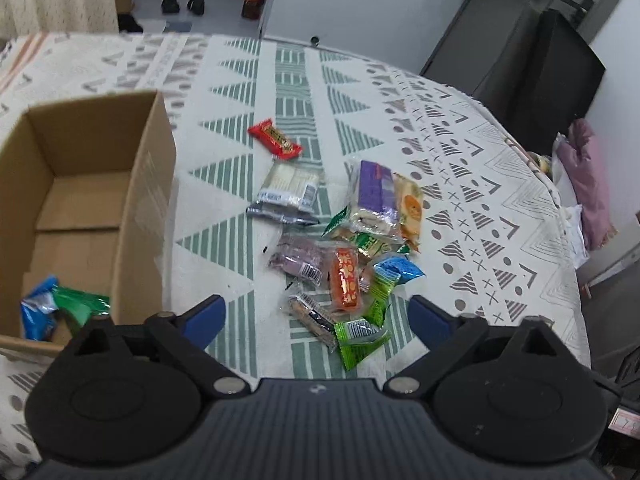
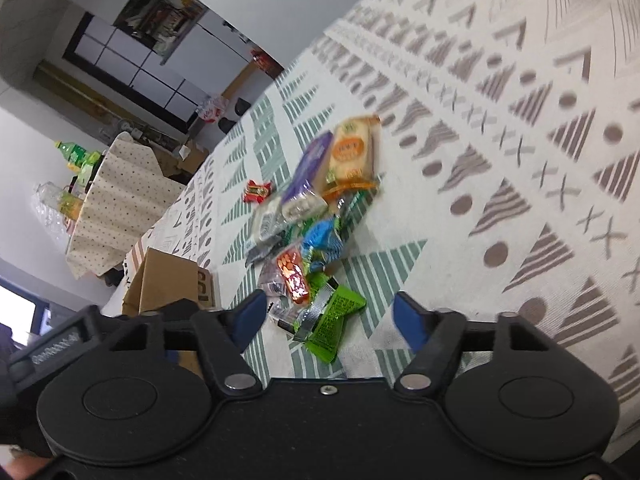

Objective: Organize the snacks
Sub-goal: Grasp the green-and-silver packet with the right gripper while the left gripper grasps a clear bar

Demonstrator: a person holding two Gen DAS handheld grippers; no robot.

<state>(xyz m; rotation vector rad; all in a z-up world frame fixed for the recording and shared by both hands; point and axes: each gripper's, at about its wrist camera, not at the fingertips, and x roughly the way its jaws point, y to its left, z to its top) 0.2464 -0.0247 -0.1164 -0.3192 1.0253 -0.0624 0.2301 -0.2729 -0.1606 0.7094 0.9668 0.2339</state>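
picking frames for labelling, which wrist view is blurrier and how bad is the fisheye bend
Right wrist view: motion-smeared, the orange-and-cream biscuit packet and the patterned tablecloth streak, horizon tilted. Left wrist view: sharper, print on the red foil candy bar nearly legible, though the brown cardboard box and table edge bow outward.

a cream tablecloth (image 1: 460, 168) printed with green striped triangles down its middle and grey-brown triangles, dots and crosses toward its edges lies under a heap of wrappers: a red-and-gold foil bar (image 1: 274, 139), a purple-labelled clear pack (image 1: 374, 192), an orange-and-cream pouch (image 1: 410, 210), a bright green sachet (image 1: 359, 340). a plain brown cardboard box (image 1: 148, 184) holds a blue packet (image 1: 38, 312) and a green packet (image 1: 80, 306). black grippers carry blue finger pads (image 1: 206, 316).
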